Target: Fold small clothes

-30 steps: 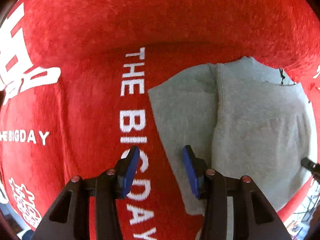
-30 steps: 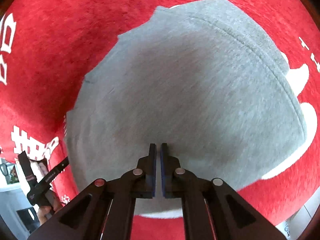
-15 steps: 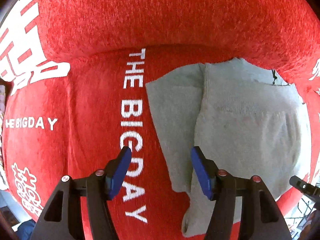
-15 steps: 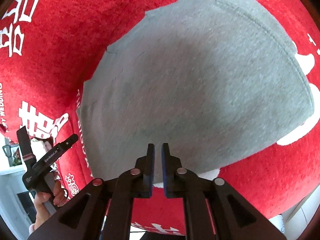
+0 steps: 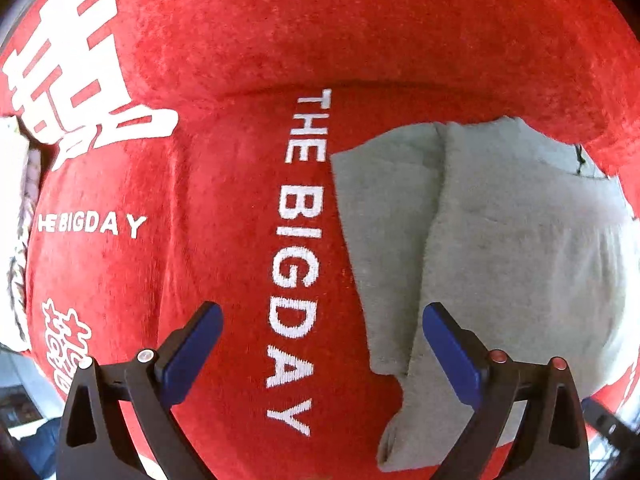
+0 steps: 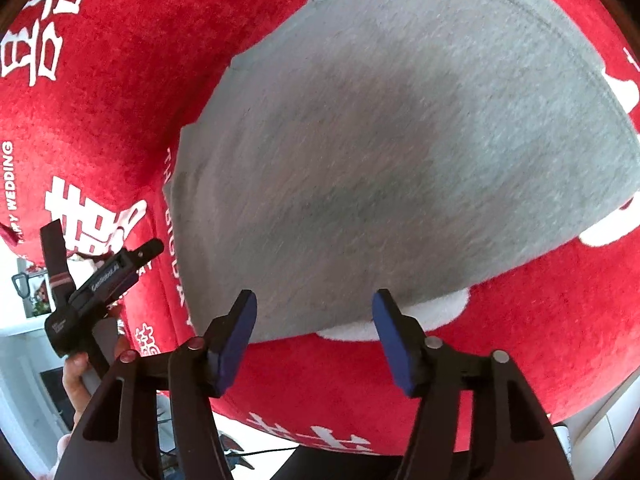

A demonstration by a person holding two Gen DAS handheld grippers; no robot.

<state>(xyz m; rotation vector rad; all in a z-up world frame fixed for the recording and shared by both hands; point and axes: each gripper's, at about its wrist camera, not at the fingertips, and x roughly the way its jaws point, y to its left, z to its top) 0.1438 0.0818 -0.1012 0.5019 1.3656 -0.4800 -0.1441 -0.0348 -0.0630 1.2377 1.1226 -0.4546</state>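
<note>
Where shut before, right gripper (image 6: 314, 320) opening.

The grey garment (image 6: 400, 152) lay folded and flat on the red cloth (image 6: 140, 60), a narrower layer (image 5: 384, 240) showing beside its thicker fold, one corner over white lettering.

A red plush cloth (image 5: 224, 184) covers the whole surface, printed in white with "THE BIG DAY" lettering (image 5: 298, 256) and large Chinese characters (image 5: 76, 76) (also "HAPPY WEDDING" (image 6: 9, 192) along one edge).
</note>
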